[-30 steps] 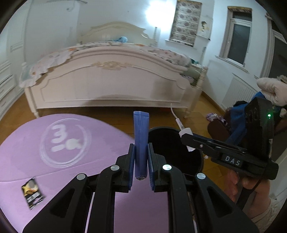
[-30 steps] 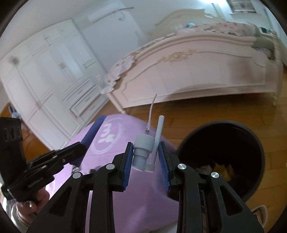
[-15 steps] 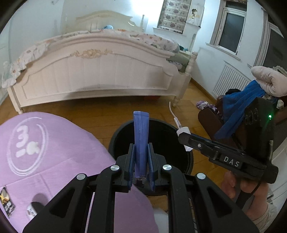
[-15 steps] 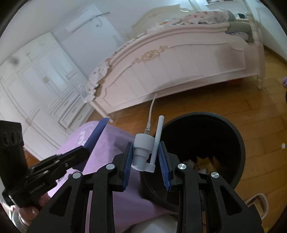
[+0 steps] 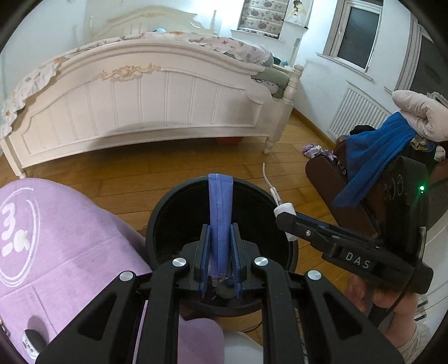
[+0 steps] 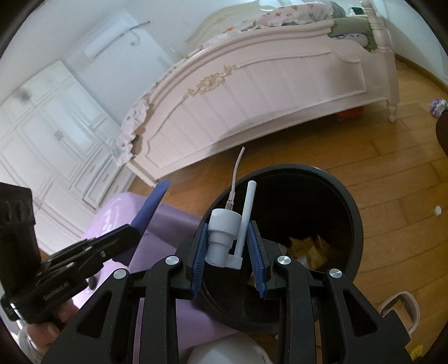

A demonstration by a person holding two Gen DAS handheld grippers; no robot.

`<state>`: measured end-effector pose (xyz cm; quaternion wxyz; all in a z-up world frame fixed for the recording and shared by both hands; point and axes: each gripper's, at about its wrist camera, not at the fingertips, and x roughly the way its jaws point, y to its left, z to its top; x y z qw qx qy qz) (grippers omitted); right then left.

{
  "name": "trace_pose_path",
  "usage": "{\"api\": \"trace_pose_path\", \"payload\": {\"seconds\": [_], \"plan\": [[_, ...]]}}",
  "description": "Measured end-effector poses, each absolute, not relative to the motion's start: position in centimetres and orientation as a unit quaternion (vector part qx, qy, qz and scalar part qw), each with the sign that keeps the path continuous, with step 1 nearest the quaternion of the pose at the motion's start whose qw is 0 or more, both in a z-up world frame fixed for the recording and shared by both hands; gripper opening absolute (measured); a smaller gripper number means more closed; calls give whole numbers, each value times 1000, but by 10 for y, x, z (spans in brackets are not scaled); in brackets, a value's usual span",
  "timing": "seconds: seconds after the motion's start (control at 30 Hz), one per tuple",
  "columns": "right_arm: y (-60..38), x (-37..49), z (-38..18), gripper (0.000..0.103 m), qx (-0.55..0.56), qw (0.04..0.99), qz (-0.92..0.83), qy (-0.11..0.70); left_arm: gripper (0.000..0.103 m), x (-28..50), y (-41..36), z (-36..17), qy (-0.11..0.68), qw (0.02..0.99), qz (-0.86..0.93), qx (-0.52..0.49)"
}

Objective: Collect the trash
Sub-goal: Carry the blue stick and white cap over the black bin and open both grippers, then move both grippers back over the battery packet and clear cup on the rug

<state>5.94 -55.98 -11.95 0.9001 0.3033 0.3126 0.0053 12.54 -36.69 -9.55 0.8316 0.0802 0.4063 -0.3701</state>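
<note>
Bedroom: left gripper [image 5: 220, 260] clamps blue sachet [image 5: 220, 221]; "DAS"-marked right gripper [image 6: 228, 252] clamps pump head [image 6: 224, 238].

I am in a bedroom of a home; a cream bed [image 5: 145, 100] with a carved footboard fills the far side, a floral quilt [image 5: 196, 39] spread over it; white panelled wardrobe doors [image 6: 47, 134] line one wall; the floor [image 5: 140, 165] is warm wooden boards; a window [image 5: 355, 33] sits above a white radiator [image 5: 355, 114], and a patterned blind [image 5: 263, 16] hangs on the back wall; clothes, a blue garment [image 5: 372, 165] among them, are heaped on a dark chair [image 5: 330, 182]; a lilac cloth [image 5: 56, 238] covers the low surface near me
</note>
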Motion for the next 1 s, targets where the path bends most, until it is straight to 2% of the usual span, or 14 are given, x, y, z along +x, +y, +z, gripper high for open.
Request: {"api": "trace_pose_path", "payload": {"seconds": [0.13,0.17,0.2,0.23,0.27,0.3,0.37,0.67,1.0], "plan": [[-567,64,-123,31,308,897,-7,318,18,126,-371,-93,400,834,-371,84],[-568,64,-124,35,310,895,-11,320,21,126,-372,-92,399,834,-371,86],[-570,65,-125,44,313,894,-12,321,29,125,-371,-90,395,836,-370,89],[-570,64,-125,48,316,893,-14,320,38,124,-371,-89,392,838,-368,92],[-571,62,-125,57,319,892,-15,319,61,123,-370,-86,388,841,-366,93],[-571,61,-124,64,322,893,-15,316,74,120,-367,-83,377,847,-364,90],[-570,57,-121,70,325,895,-13,307,77,117,-362,-77,364,853,-364,86],[-538,53,-101,73,317,901,18,296,81,108,-320,-62,351,871,-336,77],[-431,74,-71,74,237,912,102,318,84,127,-184,-67,380,902,-205,3]]}}
